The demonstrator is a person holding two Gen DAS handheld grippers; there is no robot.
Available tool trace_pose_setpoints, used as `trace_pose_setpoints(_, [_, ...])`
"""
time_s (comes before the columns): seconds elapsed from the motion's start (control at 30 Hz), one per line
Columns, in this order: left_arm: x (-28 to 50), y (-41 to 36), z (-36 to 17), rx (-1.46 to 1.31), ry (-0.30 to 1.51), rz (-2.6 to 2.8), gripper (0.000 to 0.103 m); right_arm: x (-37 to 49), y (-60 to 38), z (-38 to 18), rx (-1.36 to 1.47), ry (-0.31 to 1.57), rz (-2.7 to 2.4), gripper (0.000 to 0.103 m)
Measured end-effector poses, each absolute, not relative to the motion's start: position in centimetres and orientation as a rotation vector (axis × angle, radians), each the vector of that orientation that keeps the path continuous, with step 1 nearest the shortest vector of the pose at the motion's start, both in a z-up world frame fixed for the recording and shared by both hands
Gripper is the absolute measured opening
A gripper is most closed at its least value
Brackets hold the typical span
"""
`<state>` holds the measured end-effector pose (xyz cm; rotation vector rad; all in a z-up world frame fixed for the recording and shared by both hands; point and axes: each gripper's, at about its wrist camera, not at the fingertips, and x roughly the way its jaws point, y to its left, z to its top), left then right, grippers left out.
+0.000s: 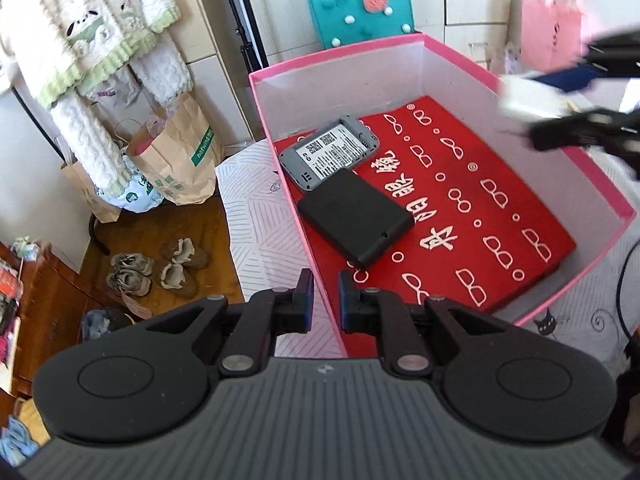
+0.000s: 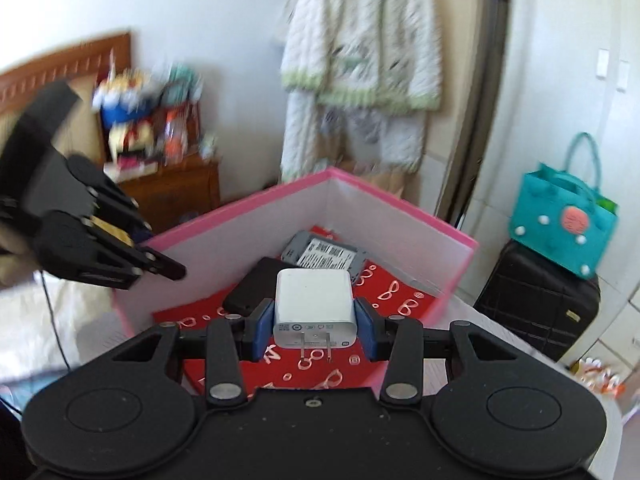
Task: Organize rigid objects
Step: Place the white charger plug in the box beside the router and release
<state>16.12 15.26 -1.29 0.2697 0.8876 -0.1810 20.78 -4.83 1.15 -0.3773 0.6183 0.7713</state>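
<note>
Right gripper (image 1: 560, 112) blurred, cut off — nightstand clutter (image 2: 148, 116) unreadable

Left gripper (image 1: 326, 300): matte black housing, ribbed grey top plate at bottom of frame, two round black discs at lower left and lower right, silver rivets on black linkage arms, blue-padded fingers (image 1: 306, 300).

Right gripper (image 2: 314, 328): same black build, small centre screw, silver rivets, blue-padded fingers (image 2: 260, 330).
</note>
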Motion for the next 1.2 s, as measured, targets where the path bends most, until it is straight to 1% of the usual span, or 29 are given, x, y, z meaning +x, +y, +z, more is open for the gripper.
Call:
trace_pose_setpoints(0.1, [16.5,15.4,-1.0,0.281,0.908,-0.195,0.011,23.4,-1.7,0.3,-0.484,0.691,0.766,0.048])
trace_pose_setpoints(0.37, [17.0,15.7,-0.7,0.263,0.940,-0.222,0.012,28.2,2.6,-3.1,-0.631,0.909,0.725,0.048])
trace_pose_setpoints(0.4, [17.0,15.8,-0.7,0.259,0.940,-0.224,0.012,28.5,2.8,-3.3,-0.621,0.951,0.731,0.048])
trace_pose_setpoints(0.47, [17.1,15.8,-0.7,0.253,0.940,-0.227,0.012,29.7,2.6,-3.8,-0.509,1.090,0.761,0.048])
trace_pose_setpoints(0.53, [17.2,15.9,-0.7,0.253,0.940,-0.231,0.012,30.1,2.2,-4.2,-0.423,1.174,0.774,0.048])
trace_pose_setpoints(0.67, [17.4,15.9,-0.7,0.249,0.942,-0.236,0.013,29.7,2.5,-4.7,-0.352,1.218,0.782,0.048])
trace_pose_setpoints(0.77, [17.4,16.1,-0.8,0.246,0.939,-0.234,0.013,30.3,2.5,-5.0,-0.239,1.286,0.805,0.048])
trace_pose_setpoints(0.83, [17.2,16.0,-0.8,0.257,0.932,-0.233,0.012,30.2,2.6,-5.1,-0.243,1.275,0.799,0.048])
trace_pose_setpoints(0.97, [17.2,15.8,-0.7,0.262,0.931,-0.234,0.012,30.5,2.5,-4.4,-0.335,1.168,0.724,0.048])
trace_pose_setpoints(1.07, [17.3,15.8,-0.7,0.265,0.935,-0.233,0.012,31.9,1.6,-4.3,-0.246,1.180,0.692,0.049])
trace_pose_setpoints(1.13, [17.3,15.7,-0.7,0.263,0.938,-0.230,0.012,32.3,0.8,-3.8,-0.189,1.149,0.686,0.052])
trace_pose_setpoints(1.17, [17.3,15.7,-0.7,0.260,0.940,-0.229,0.012,32.1,0.5,-3.3,-0.180,1.119,0.683,0.057])
trace_pose_setpoints(1.2, [17.3,15.8,-0.6,0.257,0.942,-0.228,0.012,31.8,0.2,-2.9,-0.180,1.094,0.691,0.057])
